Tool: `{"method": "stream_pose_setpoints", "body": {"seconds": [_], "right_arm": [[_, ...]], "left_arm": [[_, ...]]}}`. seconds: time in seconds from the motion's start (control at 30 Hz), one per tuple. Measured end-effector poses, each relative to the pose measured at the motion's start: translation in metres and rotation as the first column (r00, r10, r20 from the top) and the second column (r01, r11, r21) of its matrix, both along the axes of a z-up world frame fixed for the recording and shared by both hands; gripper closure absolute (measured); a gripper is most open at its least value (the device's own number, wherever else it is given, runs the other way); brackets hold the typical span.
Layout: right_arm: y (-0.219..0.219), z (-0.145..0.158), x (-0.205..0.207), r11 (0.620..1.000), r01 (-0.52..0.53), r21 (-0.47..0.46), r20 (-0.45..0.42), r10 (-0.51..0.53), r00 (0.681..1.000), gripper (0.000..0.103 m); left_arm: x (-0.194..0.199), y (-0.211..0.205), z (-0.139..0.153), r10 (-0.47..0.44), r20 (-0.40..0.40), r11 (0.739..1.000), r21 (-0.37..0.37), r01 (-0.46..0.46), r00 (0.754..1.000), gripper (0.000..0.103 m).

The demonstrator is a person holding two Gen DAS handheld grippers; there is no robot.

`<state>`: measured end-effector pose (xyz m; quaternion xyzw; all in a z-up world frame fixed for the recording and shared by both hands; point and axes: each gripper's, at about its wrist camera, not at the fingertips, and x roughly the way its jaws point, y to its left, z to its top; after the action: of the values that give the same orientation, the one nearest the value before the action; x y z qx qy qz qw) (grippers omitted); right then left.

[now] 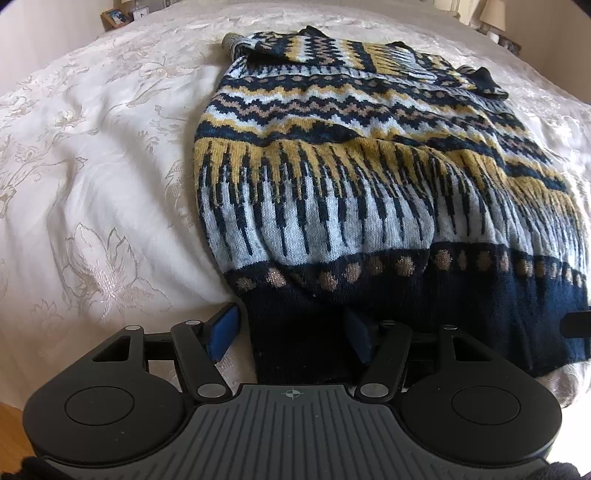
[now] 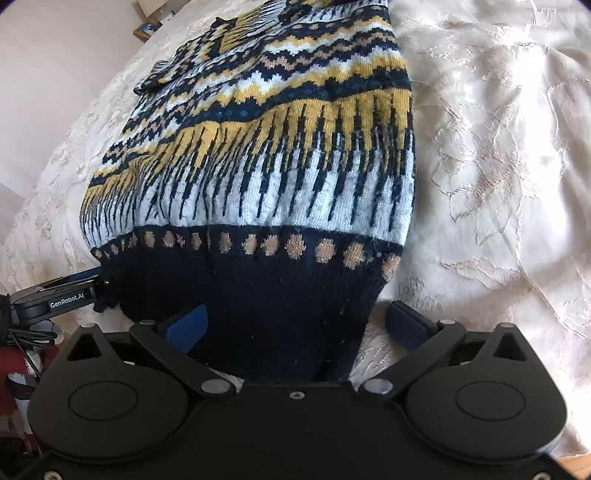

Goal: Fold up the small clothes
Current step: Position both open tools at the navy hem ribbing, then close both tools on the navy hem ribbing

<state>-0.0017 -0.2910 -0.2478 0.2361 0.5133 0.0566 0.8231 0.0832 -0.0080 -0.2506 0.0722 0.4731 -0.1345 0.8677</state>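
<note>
A knitted sweater [image 1: 362,155] with navy, mustard, pale blue and tan bands lies flat on the bed, sleeves folded across its far end. It also shows in the right wrist view [image 2: 266,155]. My left gripper [image 1: 291,334] is open, its blue pads [image 1: 223,334] astride the left corner of the navy hem [image 1: 295,325]. My right gripper [image 2: 295,325] is open, its blue pads [image 2: 186,326] astride the right corner of the same hem [image 2: 266,302]. The left gripper [image 2: 59,291] also shows at the left edge of the right wrist view.
The sweater lies on a white bedspread [image 1: 92,166] with embroidered flowers, which spreads wide to the left and to the right [image 2: 498,166]. A picture frame [image 1: 114,16] stands beyond the bed's far edge. Wooden floor [image 1: 9,417] shows below the near edge.
</note>
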Motion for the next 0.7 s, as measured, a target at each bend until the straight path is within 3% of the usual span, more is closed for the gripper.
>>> {"method": "stream_pose_setpoints", "body": {"seconds": [0.3,0.7], "right_arm": [[0.025,-0.002,0.0,0.992,-0.014,-0.127,0.012,0.016,1.0,0.0],[0.022,-0.003,-0.009,0.992,-0.009,-0.129,0.064,0.017,0.998,0.0]], "left_arm": [[0.0,0.0,-0.002,-0.01,0.007,1.0,-0.001,0.01,1.0,0.042],[0.0,0.001,-0.002,-0.014,0.006,1.0,-0.005,0.014,1.0,0.042]]}}
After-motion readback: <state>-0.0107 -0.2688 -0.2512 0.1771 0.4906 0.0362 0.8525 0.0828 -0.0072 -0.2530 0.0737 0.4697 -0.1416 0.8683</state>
